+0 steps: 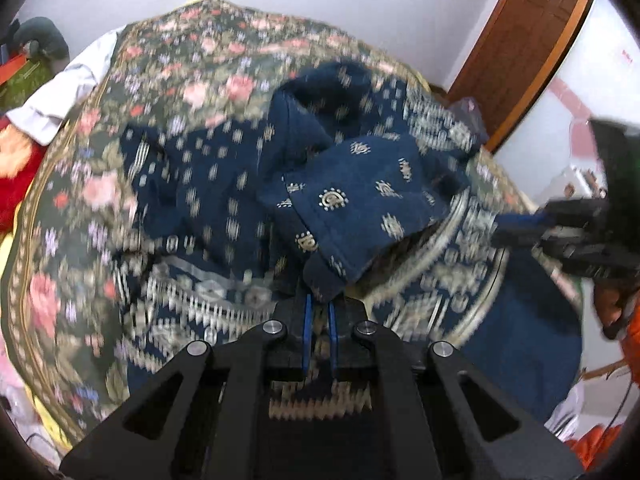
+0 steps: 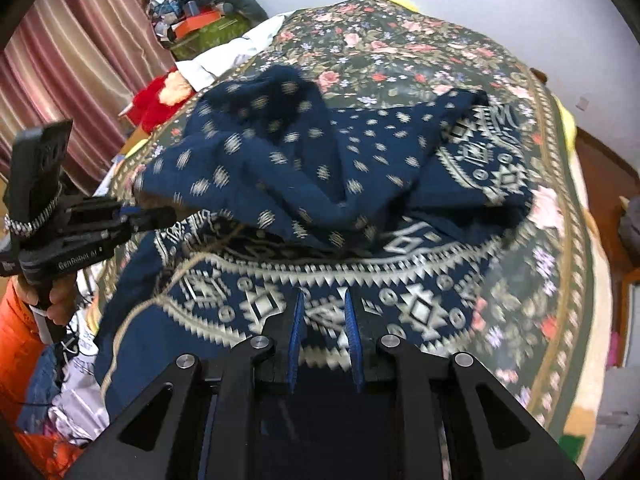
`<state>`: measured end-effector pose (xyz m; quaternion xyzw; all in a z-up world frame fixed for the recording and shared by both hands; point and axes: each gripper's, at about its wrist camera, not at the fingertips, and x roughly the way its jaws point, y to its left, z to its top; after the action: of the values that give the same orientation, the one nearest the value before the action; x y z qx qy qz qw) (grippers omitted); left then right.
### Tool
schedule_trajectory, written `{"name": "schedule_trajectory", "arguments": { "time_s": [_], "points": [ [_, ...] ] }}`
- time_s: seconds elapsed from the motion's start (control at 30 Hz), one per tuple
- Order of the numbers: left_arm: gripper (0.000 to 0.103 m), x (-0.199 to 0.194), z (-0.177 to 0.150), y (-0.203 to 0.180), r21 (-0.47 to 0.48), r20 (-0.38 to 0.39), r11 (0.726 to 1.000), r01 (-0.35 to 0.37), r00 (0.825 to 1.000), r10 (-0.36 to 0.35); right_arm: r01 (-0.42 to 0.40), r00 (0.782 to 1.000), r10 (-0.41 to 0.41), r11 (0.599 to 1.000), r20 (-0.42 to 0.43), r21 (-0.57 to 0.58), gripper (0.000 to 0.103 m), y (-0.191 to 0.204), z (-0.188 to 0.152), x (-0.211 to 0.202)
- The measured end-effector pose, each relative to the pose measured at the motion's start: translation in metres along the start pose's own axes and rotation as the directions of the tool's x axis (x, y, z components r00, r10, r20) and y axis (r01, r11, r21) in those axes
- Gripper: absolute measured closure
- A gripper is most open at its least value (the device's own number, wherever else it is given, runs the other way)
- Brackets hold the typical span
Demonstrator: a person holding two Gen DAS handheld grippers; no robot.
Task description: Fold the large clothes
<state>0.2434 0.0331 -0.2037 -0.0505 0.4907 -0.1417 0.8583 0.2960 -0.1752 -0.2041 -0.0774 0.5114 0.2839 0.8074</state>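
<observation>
Your bed wears a dark floral cover edge to edge. On it lies the navy patterned garment, rumpled, its pale-bordered hem toward you. At the far left corner sits what looks like white cloth, blurred, beside something red

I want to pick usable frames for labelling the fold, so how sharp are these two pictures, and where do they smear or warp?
Left wrist view: heavy motion blur across the floral bedspread and most of the navy patterned garment; only the fold nearest the left gripper reads sharply. Right wrist view: milder blur, the bedspread's far part crisp. Both show fisheye bending and dark corners; lighting is even, without glare.
</observation>
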Motion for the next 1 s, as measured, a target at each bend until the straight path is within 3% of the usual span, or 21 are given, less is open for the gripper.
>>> {"name": "schedule_trajectory", "arguments": {
  "time_s": [0.2,0.4,0.5,0.67,0.87,1.0],
  "points": [
    [0.097,-0.001,-0.039,0.012,-0.043,-0.069,0.999,-0.030,0.997,0.027,0.033,0.999,-0.034,0.999,0.030,0.020,0.085,-0.002,0.001,-0.020],
    [0.096,-0.037,-0.038,0.047,-0.141,-0.011,0.986,-0.092,0.996,0.092,0.039,0.998,-0.041,0.998,0.053,0.047,0.085,-0.005,0.020,-0.029],
    [0.096,-0.050,-0.016,0.062,-0.173,0.019,0.975,-0.137,0.990,0.142,0.030,0.998,-0.033,0.998,0.060,0.055,0.085,-0.005,0.031,-0.028],
    [0.096,-0.051,0.039,0.053,-0.138,0.080,0.982,-0.132,0.986,0.144,0.035,0.997,-0.039,0.997,0.072,0.062,0.085,-0.007,0.047,-0.022],
    [0.092,-0.022,0.105,0.024,-0.090,0.124,0.994,-0.062,0.990,0.073,0.079,0.994,-0.082,0.996,0.073,0.041,0.085,-0.008,0.062,-0.010],
    [0.088,0.009,0.132,0.015,-0.113,0.096,0.993,-0.014,0.995,0.025,0.064,0.996,-0.068,0.995,0.053,0.075,0.085,-0.017,0.072,0.005]
  ]
}}
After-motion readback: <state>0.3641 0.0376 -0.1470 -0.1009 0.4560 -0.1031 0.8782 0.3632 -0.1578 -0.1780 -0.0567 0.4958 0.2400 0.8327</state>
